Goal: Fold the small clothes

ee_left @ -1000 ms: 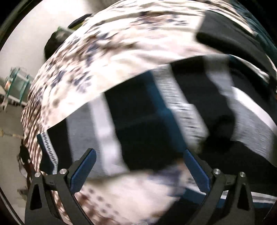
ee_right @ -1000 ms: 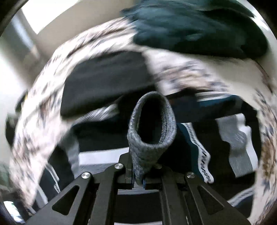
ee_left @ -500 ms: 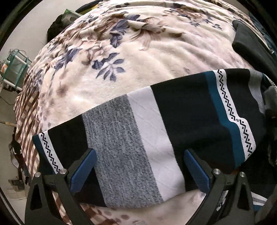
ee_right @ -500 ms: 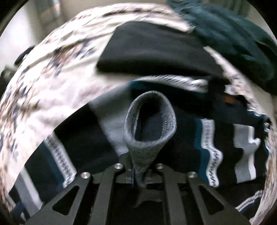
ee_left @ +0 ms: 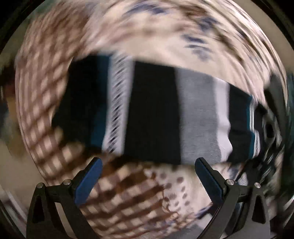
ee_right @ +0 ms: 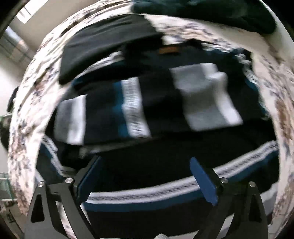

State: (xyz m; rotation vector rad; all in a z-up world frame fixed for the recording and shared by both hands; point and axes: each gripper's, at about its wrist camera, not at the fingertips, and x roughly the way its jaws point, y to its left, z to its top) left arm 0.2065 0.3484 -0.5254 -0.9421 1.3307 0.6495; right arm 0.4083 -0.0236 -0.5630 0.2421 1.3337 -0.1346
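The striped sweater [ee_right: 139,114] lies spread across the bed [ee_right: 272,77], with one sleeve laid over its body, so by my judgement the first fold is in and the remaining folds are left. It is dark knit banded grey, white and teal, with a zigzag trim. At 11 o'clock sits a black garment [ee_right: 102,46]. Left tongs [ee_left: 147,176] and right tongs [ee_right: 145,176] both hang spread, gripping nothing.

striped sweater [ee_right: 161,103] flanked by black garment [ee_right: 102,46], teal pile [ee_right: 211,12]
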